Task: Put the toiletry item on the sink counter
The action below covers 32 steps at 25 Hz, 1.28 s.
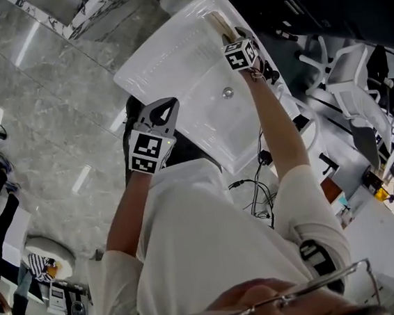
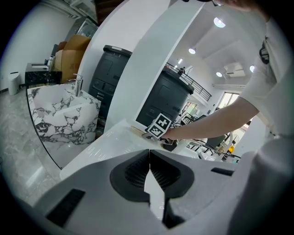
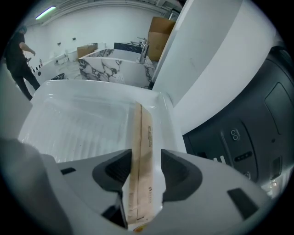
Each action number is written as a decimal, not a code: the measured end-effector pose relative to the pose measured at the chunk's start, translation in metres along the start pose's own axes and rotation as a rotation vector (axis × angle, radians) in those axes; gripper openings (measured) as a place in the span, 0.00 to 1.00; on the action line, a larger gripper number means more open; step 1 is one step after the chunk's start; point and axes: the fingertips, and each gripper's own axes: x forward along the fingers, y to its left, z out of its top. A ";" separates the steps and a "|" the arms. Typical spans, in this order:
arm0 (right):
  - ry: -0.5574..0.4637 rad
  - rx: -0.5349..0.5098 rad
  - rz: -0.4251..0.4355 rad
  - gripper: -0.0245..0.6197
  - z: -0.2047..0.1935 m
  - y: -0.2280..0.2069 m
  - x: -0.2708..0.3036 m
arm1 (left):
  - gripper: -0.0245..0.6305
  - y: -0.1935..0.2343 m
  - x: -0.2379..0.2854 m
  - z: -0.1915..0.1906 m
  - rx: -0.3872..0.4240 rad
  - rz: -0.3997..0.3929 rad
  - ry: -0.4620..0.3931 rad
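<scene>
The toiletry item is a long tan paper packet (image 3: 141,151). It lies lengthwise on the far rim of the white sink (image 3: 161,102), beside the ribbed basin. My right gripper (image 3: 146,153) is open around the packet's near end; its left pad is close against the packet and there is a gap at the right pad. The head view shows the same packet (image 1: 219,24) sticking out past the right gripper (image 1: 231,39) at the sink's far edge (image 1: 168,20). My left gripper (image 1: 167,107) hangs over the sink's near edge. Its jaws (image 2: 149,155) are shut with nothing in them.
A drain (image 1: 228,93) sits in the basin. A marble-patterned sink (image 3: 110,64) and cardboard boxes (image 3: 161,30) stand beyond. A dark cabinet (image 3: 239,133) is close on the right, behind a white panel (image 3: 206,50). White chairs (image 1: 346,75) and cables (image 1: 255,182) are by the sink. A person (image 3: 20,59) stands far left.
</scene>
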 end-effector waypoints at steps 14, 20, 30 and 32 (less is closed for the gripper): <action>-0.039 0.015 0.018 0.39 0.006 0.017 -0.031 | 0.04 -0.010 -0.006 0.022 0.032 -0.024 -0.017; -0.078 0.030 0.015 0.38 0.017 0.029 -0.057 | 0.04 -0.013 -0.010 0.039 0.055 -0.040 -0.039; -0.181 0.170 -0.004 0.28 0.029 0.046 -0.133 | 0.04 -0.027 -0.022 0.056 0.096 -0.068 -0.060; -0.205 0.192 -0.007 0.25 0.029 0.050 -0.151 | 0.04 -0.032 -0.023 0.058 0.108 -0.079 -0.059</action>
